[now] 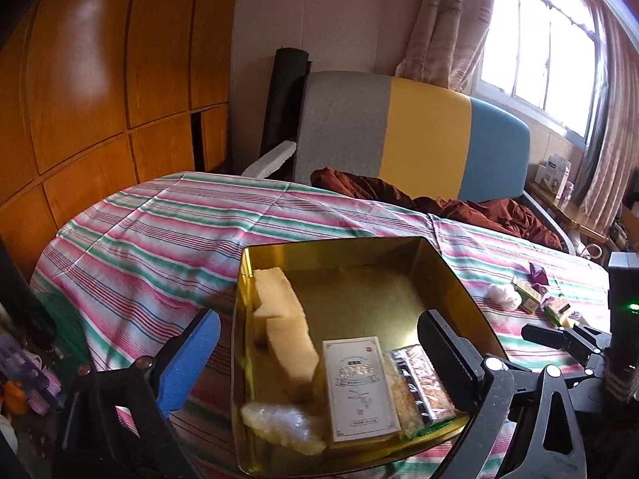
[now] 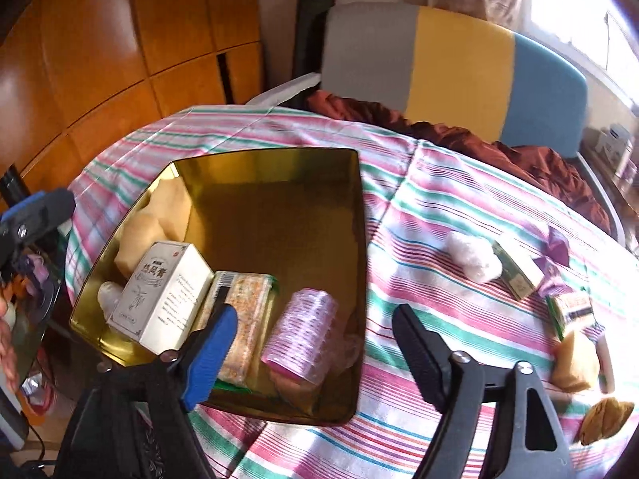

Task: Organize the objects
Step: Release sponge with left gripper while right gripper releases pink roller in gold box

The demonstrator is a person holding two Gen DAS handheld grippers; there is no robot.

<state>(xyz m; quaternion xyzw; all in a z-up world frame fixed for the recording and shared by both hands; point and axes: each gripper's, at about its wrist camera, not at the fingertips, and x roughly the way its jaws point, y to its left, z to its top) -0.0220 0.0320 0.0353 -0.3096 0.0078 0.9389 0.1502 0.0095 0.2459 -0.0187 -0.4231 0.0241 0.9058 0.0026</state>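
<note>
a shallow gold metal tin (image 2: 361, 239) is sitting on the striped pink, green and white cloth (image 2: 419, 207) that is covering the bed, toward its left edge. inside the tin, 2 pale yellow sponge blocks (image 1: 279, 311) are lying along the left wall, with a white printed carton (image 2: 159, 291) beside them, a flat snack packet in clear wrap (image 2: 247, 319) next to the carton, and a pink ribbed plastic roll (image 2: 299, 331) by the right wall. a clear crinkled wrapper (image 1: 279, 423) is lying in the tin's near left corner.

the left gripper (image 1: 319, 343) is hovering over the tin with its fingers spread wide, holding nothing. the right gripper (image 2: 315, 343) is hovering above the tin's near right corner, its fingers apart and empty.

out on the cloth to the right, a white plastic wad (image 2: 471, 255), a small green box (image 2: 515, 271) and a purple wrapper (image 2: 557, 247) are lying near each other.
</note>
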